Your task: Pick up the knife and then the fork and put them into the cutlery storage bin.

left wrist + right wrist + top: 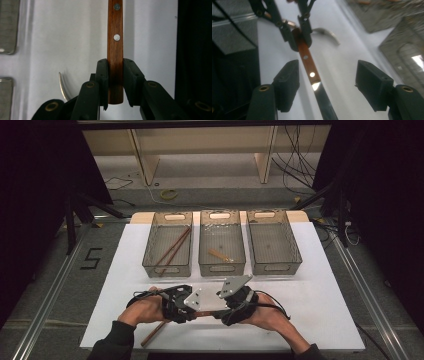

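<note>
Black grippers, grey three-cornered plates, trailing cables, dark sleeves.

In the right gripper view the knife's blade [324,102] ran off the bottom edge, its tip unseen. From above, both grippers hid most of the knife [206,312]. The curved metal piece [63,86] vanished behind the left gripper's [115,82] jaw, unidentifiable

Three bins in a row at table [320,285] rear: left bin [168,245] w/ two sticks [174,249] inside, middle bin [222,242] w/ a small stick [220,255], right bin [273,241]. Nearer front, left gripper [192,312] & right gripper [218,314] face each other, knife [115,50] between them; another stick [153,333] at front left.
</note>
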A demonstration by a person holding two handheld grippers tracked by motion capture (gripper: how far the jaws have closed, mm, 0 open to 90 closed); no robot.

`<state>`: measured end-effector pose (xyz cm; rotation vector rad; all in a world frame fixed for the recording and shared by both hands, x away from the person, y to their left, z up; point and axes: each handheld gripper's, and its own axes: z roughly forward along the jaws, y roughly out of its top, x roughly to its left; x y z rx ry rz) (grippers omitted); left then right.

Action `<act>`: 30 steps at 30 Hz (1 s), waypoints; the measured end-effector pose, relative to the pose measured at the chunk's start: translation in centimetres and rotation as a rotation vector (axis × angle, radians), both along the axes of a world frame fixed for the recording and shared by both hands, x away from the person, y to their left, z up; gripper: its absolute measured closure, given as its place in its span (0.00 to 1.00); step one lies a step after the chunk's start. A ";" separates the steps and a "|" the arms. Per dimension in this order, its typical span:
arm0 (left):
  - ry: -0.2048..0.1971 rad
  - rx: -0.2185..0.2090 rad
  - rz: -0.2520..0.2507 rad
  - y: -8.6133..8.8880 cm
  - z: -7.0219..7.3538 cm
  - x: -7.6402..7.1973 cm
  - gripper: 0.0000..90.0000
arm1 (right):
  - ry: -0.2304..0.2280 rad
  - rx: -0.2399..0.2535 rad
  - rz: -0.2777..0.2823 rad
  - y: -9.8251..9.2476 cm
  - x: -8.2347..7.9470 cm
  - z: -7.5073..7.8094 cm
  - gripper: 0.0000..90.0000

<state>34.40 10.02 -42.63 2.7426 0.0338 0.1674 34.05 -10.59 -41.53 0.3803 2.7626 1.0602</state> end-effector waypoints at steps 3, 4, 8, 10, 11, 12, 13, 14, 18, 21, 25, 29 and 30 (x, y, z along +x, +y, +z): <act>-0.001 0.001 -0.007 -0.3 0.0 -0.2 0.83 | 0.012 -0.048 0.030 0.5 -0.2 -0.6 0.42; -0.003 0.002 -0.009 -0.3 0.0 -0.3 0.83 | 0.010 -0.063 0.037 0.7 -0.3 -0.8 0.43; -0.001 0.012 -0.021 -0.5 -0.2 -0.5 0.83 | -0.001 -0.104 0.058 1.0 -0.6 -1.1 0.47; -0.003 0.014 -0.026 -0.7 -0.3 -0.5 0.83 | -0.004 -0.117 0.077 1.2 -0.7 -1.3 0.50; -0.004 0.019 -0.032 -0.7 -0.4 -0.5 0.83 | -0.002 -0.125 0.080 1.2 -0.8 -1.4 0.51; 0.001 0.015 -0.035 -0.8 -0.4 -0.6 0.83 | -0.006 -0.138 0.084 1.3 -0.9 -1.5 0.52; 0.002 0.015 -0.042 -0.9 -0.4 -0.7 0.83 | -0.020 -0.147 0.090 1.4 -0.8 -1.6 0.53; 0.000 0.016 -0.045 -1.0 -0.4 -0.8 0.83 | -0.026 -0.154 0.095 1.4 -0.8 -1.8 0.55; -0.004 0.003 -0.048 -1.3 -0.3 -1.2 0.83 | -0.014 -0.175 0.113 1.6 -1.1 -2.1 0.60; -0.004 -0.002 -0.051 -1.3 -0.1 -1.3 0.83 | -0.017 -0.191 0.134 1.7 -1.2 -2.4 0.64; 0.001 -0.001 -0.059 -1.3 -0.1 -1.4 0.83 | -0.018 -0.207 0.168 1.7 -1.4 -2.6 0.71; 0.000 0.003 -0.067 -1.4 -0.2 -1.4 0.83 | -0.010 -0.207 0.171 1.8 -1.5 -2.7 0.78; -0.001 0.003 -0.068 -1.4 -0.1 -1.4 0.83 | -0.008 -0.206 0.175 1.8 -1.5 -2.7 0.80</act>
